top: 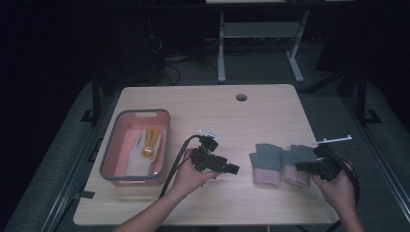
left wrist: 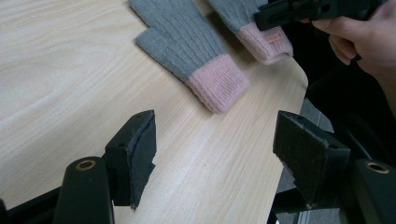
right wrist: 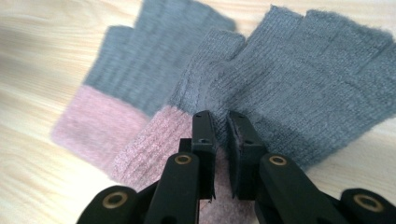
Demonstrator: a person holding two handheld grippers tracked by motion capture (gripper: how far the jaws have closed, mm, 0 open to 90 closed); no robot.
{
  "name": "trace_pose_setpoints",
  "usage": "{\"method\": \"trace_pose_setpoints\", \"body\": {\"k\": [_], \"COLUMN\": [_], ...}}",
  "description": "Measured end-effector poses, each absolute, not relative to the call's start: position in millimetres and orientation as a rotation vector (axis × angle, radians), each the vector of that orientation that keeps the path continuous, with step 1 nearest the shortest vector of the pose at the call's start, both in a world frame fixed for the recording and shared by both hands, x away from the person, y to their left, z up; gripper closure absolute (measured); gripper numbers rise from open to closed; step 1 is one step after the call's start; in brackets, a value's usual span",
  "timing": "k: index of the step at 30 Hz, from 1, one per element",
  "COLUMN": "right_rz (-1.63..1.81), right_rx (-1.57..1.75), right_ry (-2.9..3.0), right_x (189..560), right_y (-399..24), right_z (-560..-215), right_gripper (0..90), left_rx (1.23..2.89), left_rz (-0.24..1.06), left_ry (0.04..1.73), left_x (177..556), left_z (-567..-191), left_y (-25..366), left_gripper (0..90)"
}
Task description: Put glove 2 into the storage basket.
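Two grey fingerless gloves with pink cuffs are lying flat, side by side, on the right half of the light wooden surface [top: 270, 104], cuffs pointing toward the person. The right-hand glove [top: 296, 166] is being pinched by the right gripper [top: 305, 166]: in the right gripper view its jaws are pressed nearly together on a fold of knit where grey meets pink [right wrist: 219, 126], the thumb of that glove overlapping the edge of the left-hand glove [top: 266, 164]. The left gripper [top: 231, 168] is being held just left of the gloves, aimed toward them, touching neither; in the left gripper view its jaws are standing spread apart, with bare wood between them and the left-hand glove [left wrist: 187, 44] lying beyond. A grey-rimmed pink tub [top: 121, 171] is sitting at the left of the surface, well apart from the gloves, with a white and yellow item [top: 145, 145] inside that cannot be identified. A round cable hole [top: 241, 97] is visible near the far edge.
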State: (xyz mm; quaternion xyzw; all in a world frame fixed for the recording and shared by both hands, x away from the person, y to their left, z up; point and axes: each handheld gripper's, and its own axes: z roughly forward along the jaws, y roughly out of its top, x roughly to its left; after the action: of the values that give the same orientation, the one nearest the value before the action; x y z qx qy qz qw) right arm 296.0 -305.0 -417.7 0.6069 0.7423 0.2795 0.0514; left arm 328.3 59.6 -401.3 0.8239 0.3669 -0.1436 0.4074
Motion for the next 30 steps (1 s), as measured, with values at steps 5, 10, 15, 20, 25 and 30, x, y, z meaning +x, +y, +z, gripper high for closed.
{"method": "trace_pose_setpoints", "body": {"k": [5, 10, 15, 20, 25, 30], "right_rz": [0.879, 0.896, 0.911, 0.903, 0.886, 0.873], "right_rx": [1.799, 1.758, 1.741, 1.721, 1.695, 1.697], "right_ry": [2.277, 2.322, 2.354, 2.389, 2.418, 2.430], "right_x": [298, 302, 308, 313, 318, 320], "right_y": [-291, -272, -257, -244, -232, -226], "right_z": [-407, -404, -406, -408, -412, -415], "right_gripper": [82.1, 82.0, 82.0, 81.9, 81.7, 81.3], "left_rx": [2.075, 2.072, 2.068, 2.070, 2.066, 2.068], "left_rz": [-0.359, -0.364, -0.366, -0.371, -0.374, -0.376], "left_ry": [0.926, 0.930, 0.934, 0.934, 0.940, 0.940], "left_x": [328, 328, 327, 327, 327, 327], "left_z": [-401, -403, -404, -405, -407, -409], "left_y": [60, 61, 61, 59, 57, 54], "left_gripper": [30.4, 30.5, 30.5, 30.5, 30.5, 30.5]}}
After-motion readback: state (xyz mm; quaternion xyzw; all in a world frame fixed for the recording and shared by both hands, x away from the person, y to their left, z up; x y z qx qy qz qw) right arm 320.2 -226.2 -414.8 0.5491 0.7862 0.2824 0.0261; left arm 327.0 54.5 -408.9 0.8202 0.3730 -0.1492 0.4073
